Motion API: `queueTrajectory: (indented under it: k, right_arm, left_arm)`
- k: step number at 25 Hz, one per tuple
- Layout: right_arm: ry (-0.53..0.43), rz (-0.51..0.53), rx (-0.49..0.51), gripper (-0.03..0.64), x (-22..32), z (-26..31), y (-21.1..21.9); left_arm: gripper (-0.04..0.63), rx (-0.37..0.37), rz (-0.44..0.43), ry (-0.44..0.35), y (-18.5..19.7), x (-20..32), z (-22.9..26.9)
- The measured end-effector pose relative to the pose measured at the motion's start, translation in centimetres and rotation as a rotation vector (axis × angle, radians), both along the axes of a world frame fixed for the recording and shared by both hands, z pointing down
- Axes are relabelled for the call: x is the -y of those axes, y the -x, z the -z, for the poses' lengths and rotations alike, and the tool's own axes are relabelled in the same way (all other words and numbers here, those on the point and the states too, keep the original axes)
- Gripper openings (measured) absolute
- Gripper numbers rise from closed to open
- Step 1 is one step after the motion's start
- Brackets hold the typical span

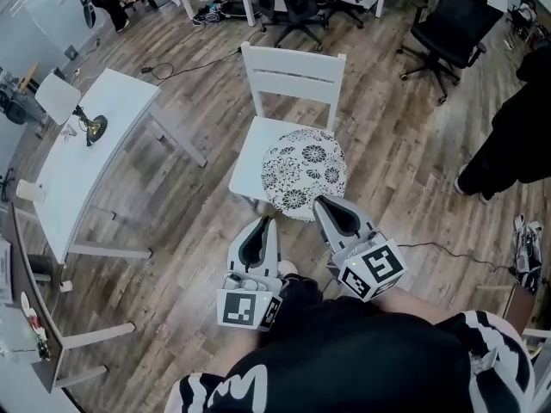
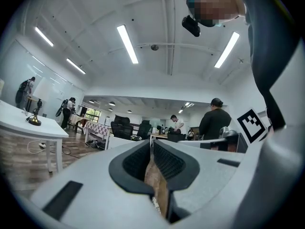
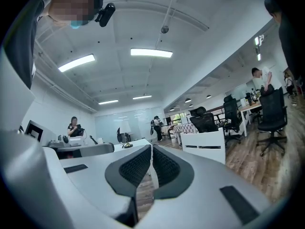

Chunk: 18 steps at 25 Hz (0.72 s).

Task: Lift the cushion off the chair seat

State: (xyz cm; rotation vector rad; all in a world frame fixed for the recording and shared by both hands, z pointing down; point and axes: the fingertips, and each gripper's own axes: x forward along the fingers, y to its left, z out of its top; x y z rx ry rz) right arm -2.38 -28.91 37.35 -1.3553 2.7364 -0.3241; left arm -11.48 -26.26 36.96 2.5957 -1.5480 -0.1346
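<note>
In the head view a round cushion (image 1: 304, 172) with a black-and-white flower print lies on the seat of a white wooden chair (image 1: 293, 76), overhanging its front edge. My left gripper (image 1: 266, 222) is level and short of the chair's front left, with its jaws shut and nothing in them (image 2: 152, 144). My right gripper (image 1: 320, 201) points at the cushion's near edge, just short of it. Its jaws are also shut and empty (image 3: 151, 149). The right gripper view shows the chair's back (image 3: 205, 140) ahead to the right.
A white table (image 1: 95, 144) with a small lamp (image 1: 93, 127) stands left of the chair. Black office chairs (image 1: 452, 24) stand at the back. A person in black (image 1: 525, 136) stands at the right. A cable (image 1: 448, 252) lies on the wooden floor at the right.
</note>
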Motion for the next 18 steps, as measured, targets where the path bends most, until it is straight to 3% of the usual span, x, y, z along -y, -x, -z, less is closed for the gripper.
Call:
queueTrajectory:
  k: [18]
  right_arm:
    - [0.095,-0.097,-0.086,0.029,7.9,-6.7,3.6]
  left_arm:
    - [0.028,-0.013,-0.054,0.094,5.9,6.8,-4.1]
